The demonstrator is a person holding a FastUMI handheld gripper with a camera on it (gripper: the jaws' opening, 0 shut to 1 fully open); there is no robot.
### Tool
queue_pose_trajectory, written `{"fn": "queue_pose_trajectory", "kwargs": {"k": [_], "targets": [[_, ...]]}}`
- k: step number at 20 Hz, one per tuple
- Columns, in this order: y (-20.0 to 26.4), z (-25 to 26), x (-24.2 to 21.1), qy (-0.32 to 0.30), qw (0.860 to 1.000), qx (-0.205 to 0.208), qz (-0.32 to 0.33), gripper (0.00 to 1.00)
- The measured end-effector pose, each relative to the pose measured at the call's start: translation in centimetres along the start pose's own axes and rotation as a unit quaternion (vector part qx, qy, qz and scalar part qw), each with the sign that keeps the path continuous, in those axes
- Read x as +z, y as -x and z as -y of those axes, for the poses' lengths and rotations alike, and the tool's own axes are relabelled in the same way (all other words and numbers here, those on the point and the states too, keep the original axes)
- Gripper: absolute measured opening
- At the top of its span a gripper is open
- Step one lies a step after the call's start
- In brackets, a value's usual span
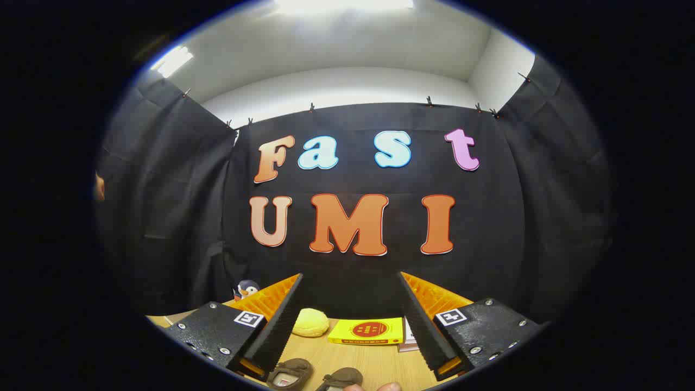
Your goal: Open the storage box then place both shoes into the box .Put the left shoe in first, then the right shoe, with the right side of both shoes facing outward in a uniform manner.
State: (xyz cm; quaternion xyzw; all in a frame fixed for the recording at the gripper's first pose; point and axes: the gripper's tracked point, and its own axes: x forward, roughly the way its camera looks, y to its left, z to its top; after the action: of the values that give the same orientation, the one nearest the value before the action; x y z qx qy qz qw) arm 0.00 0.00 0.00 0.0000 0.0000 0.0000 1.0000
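Note:
My gripper (350, 279) stands open, raised above the wooden table (374, 358), with nothing between its fingers. Two small brown shoes lie on the table low between the fingers: one (290, 373) close to the left finger, the other (342, 377) just to its right. Only their near parts show. A fingertip of a person's hand (388, 386) peeks in right beside the second shoe.
A yellow box with a red round mark (368, 330) lies flat on the table beyond the shoes, with a book-like thing (407, 339) by the right finger. A yellow soft lump (310, 322) sits left of it. A penguin toy (245, 289) stands by the cloth wall.

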Motion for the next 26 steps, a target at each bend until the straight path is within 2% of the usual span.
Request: {"fn": "queue_pose_trajectory", "kwargs": {"k": [5,8,13,22,26], "targets": [[-0.5,0.3,0.3,-0.007,1.000,-0.002,0.002,0.99],[-0.7,0.4,-1.0,0.000,1.000,-0.006,-0.017,0.99],[-1.3,-0.7,-0.9,-0.012,1.000,0.007,-0.020,0.99],[-0.8,-4.3,-3.4,0.000,0.997,0.047,-0.059,0.99],[-1.4,-6.6,-6.7,-0.016,0.992,0.069,-0.104,0.99]]}}
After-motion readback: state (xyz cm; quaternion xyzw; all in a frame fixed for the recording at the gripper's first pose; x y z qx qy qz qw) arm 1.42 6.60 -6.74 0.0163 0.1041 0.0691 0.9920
